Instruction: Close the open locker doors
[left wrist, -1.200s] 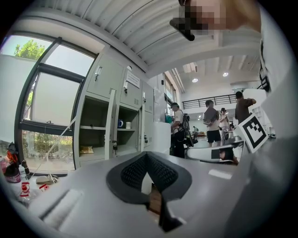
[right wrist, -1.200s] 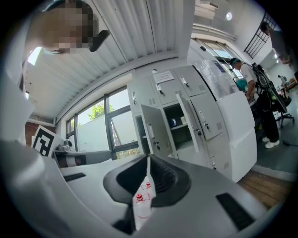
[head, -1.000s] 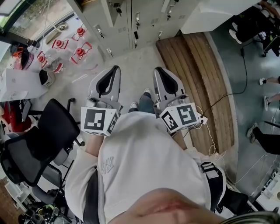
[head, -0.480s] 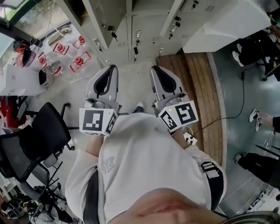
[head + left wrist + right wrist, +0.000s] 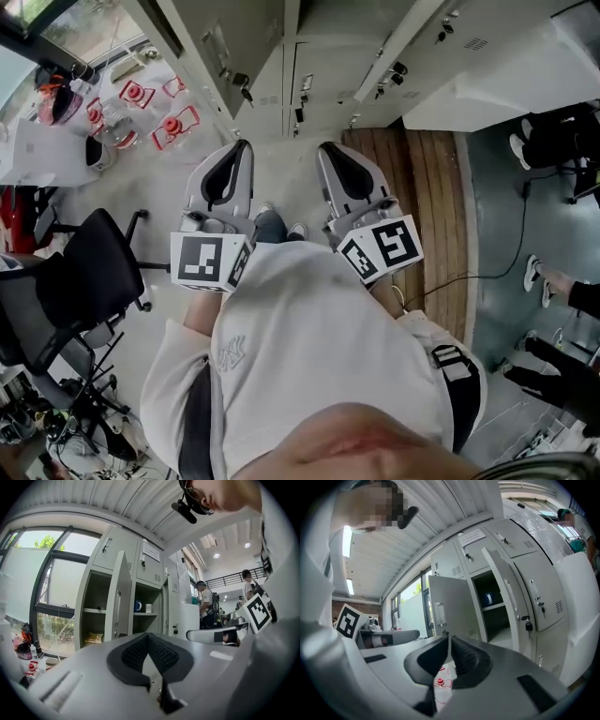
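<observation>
A bank of grey lockers [image 5: 309, 56] stands ahead, a step or so beyond both grippers. In the head view one open door [image 5: 202, 52] swings out at the left and another [image 5: 403, 52] at the right. The left gripper view shows an open door [image 5: 119, 603] between two open compartments, with a blue mug [image 5: 137, 605] and a white mug [image 5: 148, 607] on a shelf. The right gripper view has two open doors [image 5: 451, 606] [image 5: 502, 590]. My left gripper [image 5: 246, 147] and right gripper [image 5: 324, 148] are held side by side at waist height, both shut and empty, touching nothing.
A black office chair [image 5: 89, 277] stands at my left. Red and white items [image 5: 159, 117] lie on the floor by the window. A wooden platform [image 5: 422, 187] with a cable [image 5: 487, 272] runs at the right, below a white cabinet [image 5: 506, 75]. People's legs [image 5: 562, 281] show far right.
The person has stepped toward the lockers, which now sit nearer and larger at the top of the head view. Both grippers keep their pose and stay shut.
</observation>
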{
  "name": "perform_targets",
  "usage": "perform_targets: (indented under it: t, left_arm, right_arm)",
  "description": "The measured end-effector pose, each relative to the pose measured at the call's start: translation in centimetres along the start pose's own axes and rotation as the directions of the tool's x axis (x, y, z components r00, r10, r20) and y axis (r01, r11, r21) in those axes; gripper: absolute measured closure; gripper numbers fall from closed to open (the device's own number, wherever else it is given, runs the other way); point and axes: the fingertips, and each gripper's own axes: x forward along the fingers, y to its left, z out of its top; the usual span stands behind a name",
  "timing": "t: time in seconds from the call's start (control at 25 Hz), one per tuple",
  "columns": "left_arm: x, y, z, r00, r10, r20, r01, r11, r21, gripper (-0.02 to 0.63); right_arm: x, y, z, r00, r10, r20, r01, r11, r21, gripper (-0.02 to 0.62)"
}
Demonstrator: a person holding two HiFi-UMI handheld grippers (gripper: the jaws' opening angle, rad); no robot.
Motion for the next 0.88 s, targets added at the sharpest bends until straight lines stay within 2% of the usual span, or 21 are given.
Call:
perform_targets:
  t: [0.32, 0.48, 0.68, 0.88]
  left_arm:
    - [3.0, 4.8, 0.2, 1.000, -0.001, -0.014, 0.001, 1.000, 0.002, 0.604]
    - [3.7, 7.9, 1.5, 1.000, -0.020, -0.002, 0.020, 0.999, 0.047, 0.604]
    - [3.2, 11.4, 2.0, 1.000, -0.016, 0.007, 0.016, 0.998, 0.063, 0.604]
    - [3.5, 13.9, 0.5, 0.999, 0.031, -0.028, -0.029, 0.998, 0.048, 0.604]
  right_arm:
    - [6.9, -0.8, 0.8, 0.999, 0.033, 0.003, -0.033, 0.999, -0.002, 0.571]
    - [10.9, -0.3, 2.5, 0.998, 0.052, 0.035, -0.051, 0.999, -0.018, 0.571]
    - [14.3, 2.3, 4.6, 0.984, 0.158, 0.081, -0.152, 0.986, -0.074, 0.571]
    - [16.0, 3.6, 5.1, 0.957, 0.263, 0.119, -0.259, 0.965, -0.044, 0.569]
